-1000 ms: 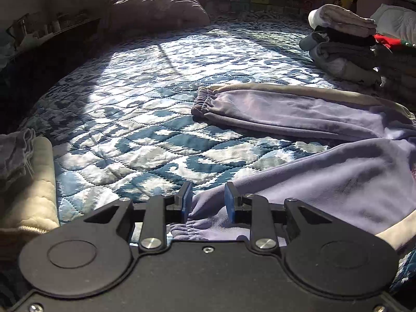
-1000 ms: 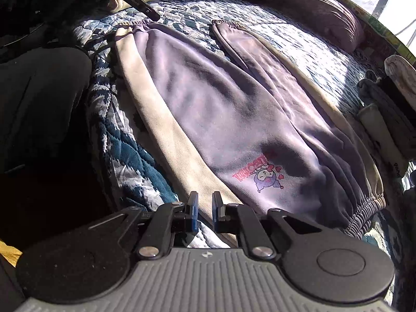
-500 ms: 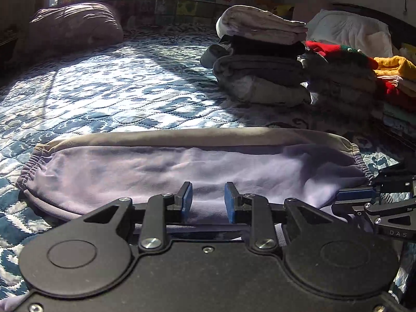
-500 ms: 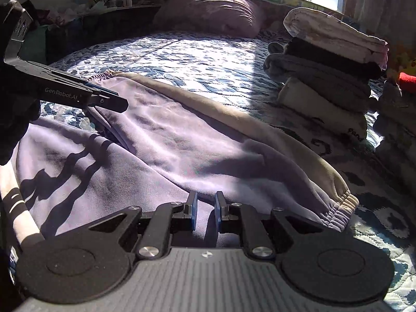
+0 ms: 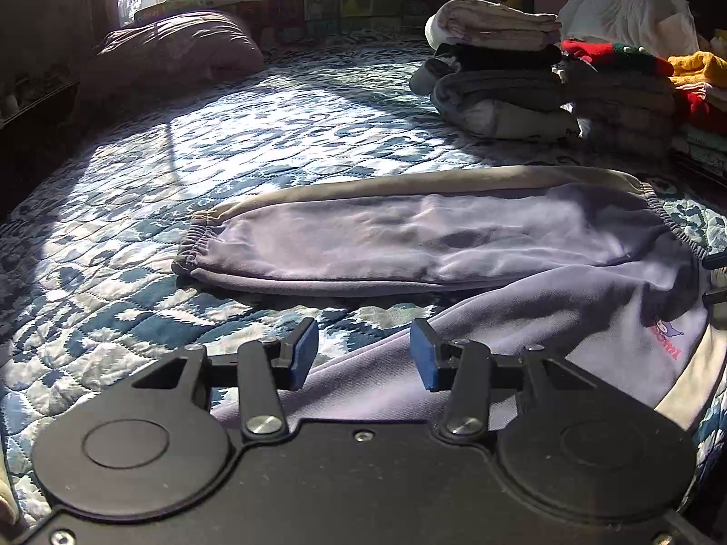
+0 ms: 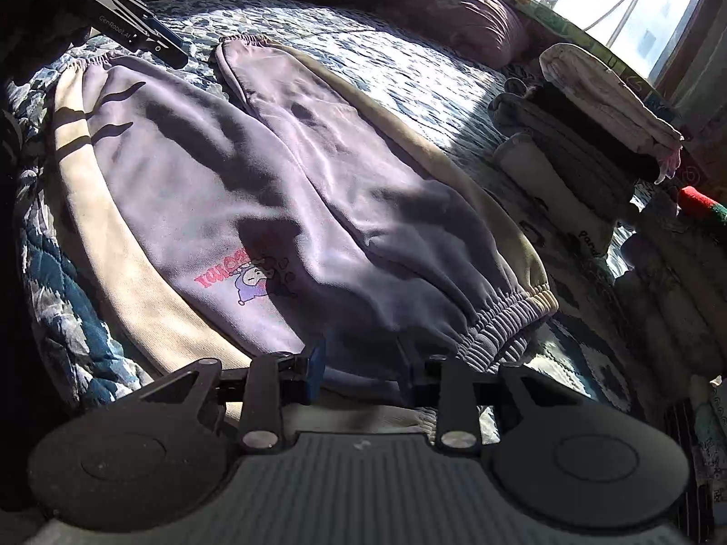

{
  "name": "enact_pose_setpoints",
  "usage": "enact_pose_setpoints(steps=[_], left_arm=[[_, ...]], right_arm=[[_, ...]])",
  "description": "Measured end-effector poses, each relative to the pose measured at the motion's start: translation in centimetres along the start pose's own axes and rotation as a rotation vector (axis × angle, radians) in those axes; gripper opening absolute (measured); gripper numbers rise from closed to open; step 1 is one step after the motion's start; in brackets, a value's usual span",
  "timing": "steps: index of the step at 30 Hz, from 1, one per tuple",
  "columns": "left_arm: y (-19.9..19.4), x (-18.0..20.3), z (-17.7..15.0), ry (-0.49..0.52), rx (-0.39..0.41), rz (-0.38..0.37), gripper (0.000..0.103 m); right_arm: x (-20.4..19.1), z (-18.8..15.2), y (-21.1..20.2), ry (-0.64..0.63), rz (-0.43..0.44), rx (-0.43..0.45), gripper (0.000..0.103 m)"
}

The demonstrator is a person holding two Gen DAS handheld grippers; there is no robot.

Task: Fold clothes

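Note:
Purple sweatpants [image 5: 431, 236] with cream side stripes lie spread flat on the blue quilted bed [image 5: 227, 145], legs side by side. My left gripper [image 5: 361, 354] is open just above the near leg's cuff end, with nothing between its blue pads. In the right wrist view the sweatpants [image 6: 281, 172] show a cartoon print [image 6: 250, 277] and the elastic waistband [image 6: 495, 318]. My right gripper [image 6: 361, 365] is open over the waistband end, holding nothing. The left gripper [image 6: 175, 52] shows at the top left, by the leg cuffs.
Stacks of folded clothes [image 5: 500, 68] stand on the far right of the bed, with red and yellow garments [image 5: 659, 63] beyond. A brown pillow [image 5: 181, 45] lies at the head, under a window. Bare quilt spreads left of the pants.
Both grippers were shut on the sweatpants and carried them; now both have opened and the pants lie released on the bed.

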State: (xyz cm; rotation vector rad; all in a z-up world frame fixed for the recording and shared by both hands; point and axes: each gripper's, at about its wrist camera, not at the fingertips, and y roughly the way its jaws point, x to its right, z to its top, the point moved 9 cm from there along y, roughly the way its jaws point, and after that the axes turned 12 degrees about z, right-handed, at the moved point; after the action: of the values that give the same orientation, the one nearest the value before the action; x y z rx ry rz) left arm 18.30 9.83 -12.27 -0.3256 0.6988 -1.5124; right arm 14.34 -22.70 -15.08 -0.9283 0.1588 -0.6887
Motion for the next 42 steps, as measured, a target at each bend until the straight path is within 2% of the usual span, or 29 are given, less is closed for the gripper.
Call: enact_pose_setpoints(steps=[4,7,9,14,19,25,30,34,38,39,40,42], left_arm=[[-3.4,-3.9,-3.1,0.064,0.013,0.097,0.051],[-5.7,-6.0,-5.6,0.104,0.033,0.133,0.051],[-7.0,-6.7,-7.2,0.165,0.059,0.158,0.051],[-8.1,-7.4,-10.4,0.361,0.107,0.225,0.051],[-7.7,-7.6,-12.8,0.483,0.117,0.253,0.051],[-6.9,-6.0,-14.2,0.643,0.162,0.251,0.05],[-6.1,-5.2,-13.8,0.721,0.223,0.25,0.05],[-5.4,-4.4,-14.4,0.887,0.283,0.283,0.05],[-5.1,-4.2,-14.4,0.943,0.305,0.294,0.041],[-4.9,-4.2,-14.4,0.948,0.301,0.296,0.028],[-4.8,-4.2,-14.2,0.952,0.298,0.301,0.02],[-4.8,-4.6,-13.5,0.915,0.284,0.303,0.013]], right_arm=[[-1.0,-2.4,-1.9,-0.127,-0.076,-0.021,0.034],[-1.7,-4.3,-2.8,-0.249,-0.135,-0.036,0.033],[-2.1,-5.4,-3.2,-0.329,-0.174,-0.046,0.032],[-2.3,-6.5,-2.5,-0.501,-0.245,-0.075,0.032],[-2.6,-6.7,-1.3,-0.643,-0.257,-0.119,0.03],[-2.6,-6.7,-0.4,-0.706,-0.247,-0.141,0.031],[-2.1,-6.8,0.6,-0.721,-0.244,-0.132,0.031],[-1.8,-6.7,1.3,-0.751,-0.257,-0.102,0.03],[-1.6,-6.6,1.5,-0.711,-0.225,-0.09,0.022],[-1.6,-6.6,1.5,-0.699,-0.218,-0.085,0.021],[-1.5,-6.6,1.3,-0.679,-0.211,-0.074,0.02],[-0.9,-6.3,0.6,-0.611,-0.195,-0.042,0.019]])
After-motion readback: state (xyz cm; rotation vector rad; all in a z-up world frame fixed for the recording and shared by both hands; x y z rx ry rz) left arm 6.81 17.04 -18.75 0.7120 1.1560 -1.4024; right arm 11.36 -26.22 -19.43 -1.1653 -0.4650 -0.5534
